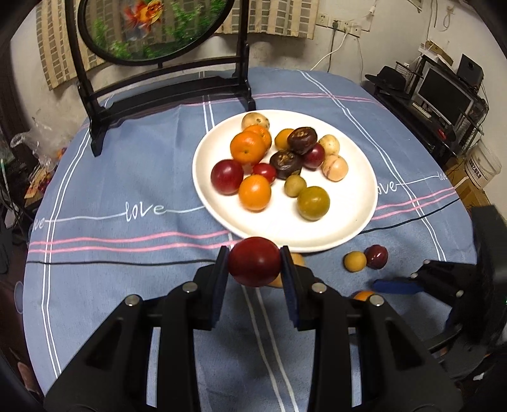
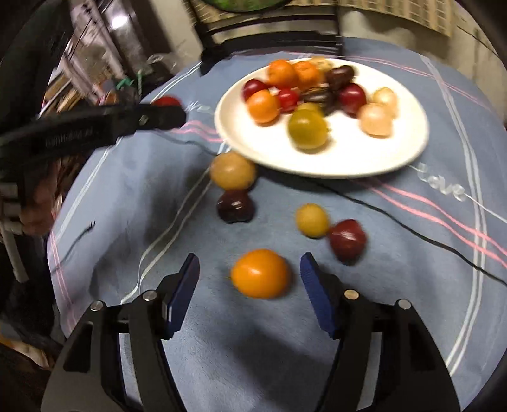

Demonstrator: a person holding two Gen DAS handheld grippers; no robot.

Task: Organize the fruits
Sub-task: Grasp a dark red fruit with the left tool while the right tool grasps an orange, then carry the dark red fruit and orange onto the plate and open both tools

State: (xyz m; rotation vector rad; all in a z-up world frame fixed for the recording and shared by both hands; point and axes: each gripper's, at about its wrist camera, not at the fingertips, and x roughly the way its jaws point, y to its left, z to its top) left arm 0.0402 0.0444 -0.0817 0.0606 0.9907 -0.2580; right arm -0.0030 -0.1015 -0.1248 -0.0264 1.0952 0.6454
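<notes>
The left gripper (image 1: 254,265) pinched a red plum (image 1: 254,265) between its blue pads, one pad pressed on each side, and held it just short of the near rim of the white plate (image 1: 355,218). The right gripper (image 2: 250,275) was spread wide, pads well clear of the orange fruit (image 2: 260,273) that sat on the blue cloth (image 2: 196,358) between them. Nothing touched that fruit but the cloth.

On the plate the pile was thick: three oranges (image 1: 247,147), a big red plum at the left (image 1: 227,176), a small red one beside it (image 1: 264,172), two dark brown fruits (image 1: 302,139) stacked toward the middle, two green ones (image 1: 313,203) near the front, pale tan ones (image 1: 335,167) at the right.

Loose fruit lay on the cloth in the right wrist view: a tan one (image 2: 233,171) just beside the plate's rim, a dark purple one (image 2: 235,206) touching it on the near side, then a small yellow one (image 2: 312,220) against a dark red one (image 2: 347,240), off to the right. That view was blurred, so finer detail could not be told. The left gripper's black arm (image 2: 95,126) crossed its upper left, a bit of red showing at its tip.

Behind the plate stood a dark wooden stand (image 1: 164,92) with an oval fish picture (image 1: 149,25). A black cable (image 1: 412,218) ran across the cloth.
</notes>
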